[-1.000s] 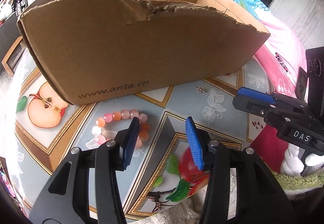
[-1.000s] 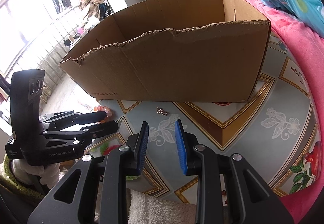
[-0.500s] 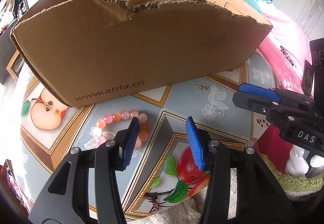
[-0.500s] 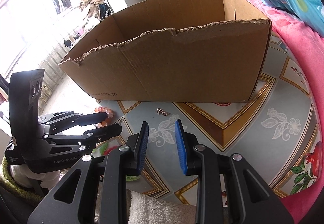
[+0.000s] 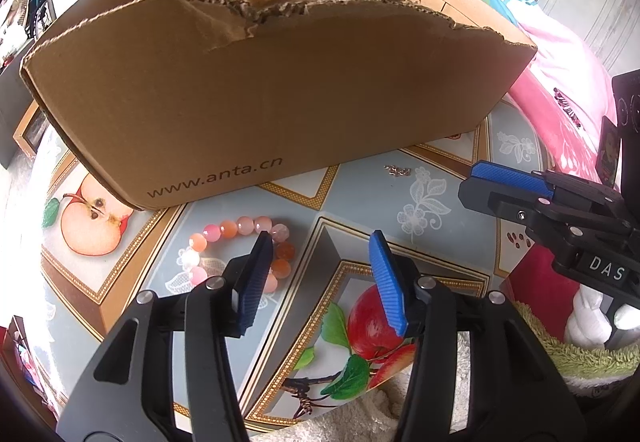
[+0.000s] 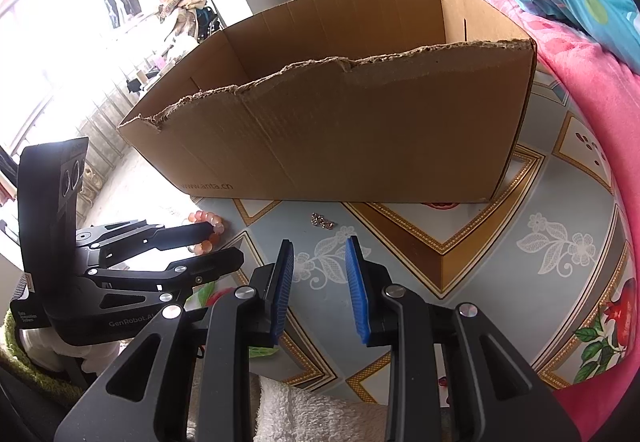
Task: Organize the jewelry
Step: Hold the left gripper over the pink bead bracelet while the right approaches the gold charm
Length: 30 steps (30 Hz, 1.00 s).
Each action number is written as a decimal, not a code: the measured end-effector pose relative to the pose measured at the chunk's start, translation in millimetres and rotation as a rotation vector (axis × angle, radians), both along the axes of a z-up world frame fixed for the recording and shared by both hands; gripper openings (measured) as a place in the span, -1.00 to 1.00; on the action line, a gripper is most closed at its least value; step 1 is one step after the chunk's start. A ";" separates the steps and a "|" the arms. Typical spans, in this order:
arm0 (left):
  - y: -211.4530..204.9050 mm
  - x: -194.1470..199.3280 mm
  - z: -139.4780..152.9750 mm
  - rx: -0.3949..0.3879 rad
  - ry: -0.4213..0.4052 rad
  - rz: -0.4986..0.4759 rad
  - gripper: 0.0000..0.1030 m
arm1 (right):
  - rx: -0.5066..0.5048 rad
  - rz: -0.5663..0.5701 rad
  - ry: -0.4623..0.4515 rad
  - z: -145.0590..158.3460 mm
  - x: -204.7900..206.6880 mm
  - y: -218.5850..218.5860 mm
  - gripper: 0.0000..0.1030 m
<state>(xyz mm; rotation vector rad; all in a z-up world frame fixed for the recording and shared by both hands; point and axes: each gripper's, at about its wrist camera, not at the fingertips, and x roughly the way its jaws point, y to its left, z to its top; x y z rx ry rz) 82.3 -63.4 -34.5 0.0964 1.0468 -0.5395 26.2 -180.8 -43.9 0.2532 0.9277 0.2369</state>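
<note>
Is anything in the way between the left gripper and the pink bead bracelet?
Nothing visible. The left gripper is open just short of the bead bracelet, which lies on the patterned tablecloth before the cardboard box; its near beads hide behind one finger.

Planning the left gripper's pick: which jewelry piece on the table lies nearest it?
The pink-orange bead bracelet, beside the left gripper; the small metal piece lies farther, near the box.
</note>
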 end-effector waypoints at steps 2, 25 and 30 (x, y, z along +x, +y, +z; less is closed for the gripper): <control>-0.6 -0.1 -0.1 0.000 0.000 0.000 -0.07 | 0.000 -0.001 0.000 -0.1 -0.1 0.2 -0.48; -0.5 -0.8 -0.2 0.002 -0.003 -0.002 -0.07 | -0.047 0.007 -0.053 1.9 9.5 4.2 -0.48; -1.2 -1.1 -0.2 0.007 -0.004 -0.003 -0.07 | -0.071 0.025 -0.075 -3.3 14.2 8.0 -0.48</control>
